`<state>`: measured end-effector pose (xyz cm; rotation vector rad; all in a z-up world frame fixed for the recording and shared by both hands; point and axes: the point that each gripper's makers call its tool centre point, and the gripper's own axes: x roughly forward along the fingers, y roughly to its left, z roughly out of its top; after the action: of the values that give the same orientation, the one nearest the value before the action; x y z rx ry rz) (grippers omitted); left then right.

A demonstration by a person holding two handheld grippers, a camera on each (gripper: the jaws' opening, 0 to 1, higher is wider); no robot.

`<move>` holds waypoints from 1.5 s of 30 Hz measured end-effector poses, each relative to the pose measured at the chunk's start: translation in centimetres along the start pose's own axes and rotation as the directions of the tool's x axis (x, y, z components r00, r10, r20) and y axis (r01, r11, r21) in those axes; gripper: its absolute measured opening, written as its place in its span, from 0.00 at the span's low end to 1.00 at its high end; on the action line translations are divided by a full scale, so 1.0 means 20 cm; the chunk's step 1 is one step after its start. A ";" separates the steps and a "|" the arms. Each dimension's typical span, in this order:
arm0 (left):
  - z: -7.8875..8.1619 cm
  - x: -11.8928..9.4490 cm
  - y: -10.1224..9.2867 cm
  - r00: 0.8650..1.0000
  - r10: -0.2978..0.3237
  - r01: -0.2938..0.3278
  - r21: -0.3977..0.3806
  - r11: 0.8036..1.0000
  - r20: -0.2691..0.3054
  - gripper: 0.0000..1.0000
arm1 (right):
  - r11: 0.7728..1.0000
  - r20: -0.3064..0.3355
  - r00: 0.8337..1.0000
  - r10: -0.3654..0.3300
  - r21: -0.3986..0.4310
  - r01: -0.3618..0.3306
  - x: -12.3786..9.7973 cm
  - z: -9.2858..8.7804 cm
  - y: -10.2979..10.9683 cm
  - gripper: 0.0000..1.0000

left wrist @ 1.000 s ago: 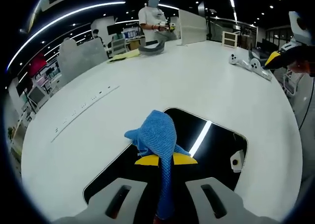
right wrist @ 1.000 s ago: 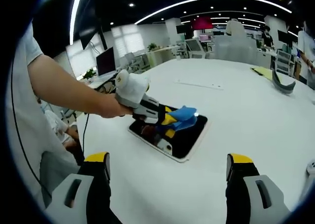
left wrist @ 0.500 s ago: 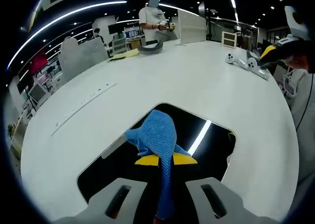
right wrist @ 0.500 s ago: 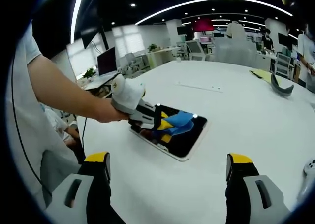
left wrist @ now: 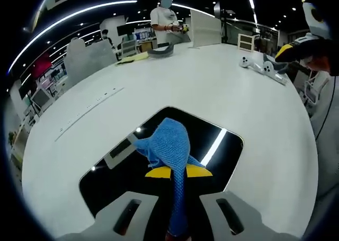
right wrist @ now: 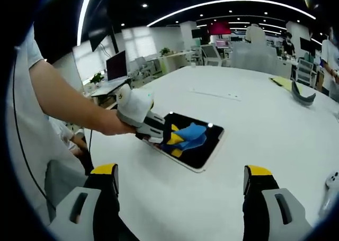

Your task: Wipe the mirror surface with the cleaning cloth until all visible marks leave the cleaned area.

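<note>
Pulled back along the mirror (left wrist: pixel 222 151), left tongs (left wrist: pixel 177 172) clench the cloth (left wrist: pixel 167 145); right tongs (right wrist: pixel 180 185) released.

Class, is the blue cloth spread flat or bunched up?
Bunched: the blue cloth stands in a crumpled peak, clamped in the left gripper over the mirror.

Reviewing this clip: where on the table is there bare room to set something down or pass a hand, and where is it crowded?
Bare table lies beyond the mirror, up to the grey and yellow items at the far edge. More lies between the mirror and the open right tongs. It is crowded at the mirror, where the left tongs press the cloth, and near the white controllers.
</note>
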<state>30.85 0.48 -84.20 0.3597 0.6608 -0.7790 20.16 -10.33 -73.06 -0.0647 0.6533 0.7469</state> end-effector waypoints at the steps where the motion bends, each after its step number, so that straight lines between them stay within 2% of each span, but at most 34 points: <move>1: 0.00 0.00 0.00 1.000 0.001 -0.001 -0.001 1.000 -0.001 0.04 | 1.000 -0.003 1.000 -0.001 -0.001 0.001 0.00 0.00 0.00 0.98; 25: -0.05 -0.06 -0.09 1.000 -0.011 0.011 -0.006 1.000 0.001 0.04 | 1.000 -0.002 1.000 -0.004 -0.005 0.004 -0.03 -0.01 0.04 0.98; 45: -0.05 -0.07 -0.11 1.000 -0.012 0.012 -0.011 1.000 0.005 0.04 | 1.000 0.003 1.000 -0.009 0.005 0.009 -0.04 -0.02 0.05 0.97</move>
<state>28.08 0.39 -84.18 0.3440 0.6634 -0.7875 18.84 -10.22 -72.77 -0.0622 0.6520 0.7367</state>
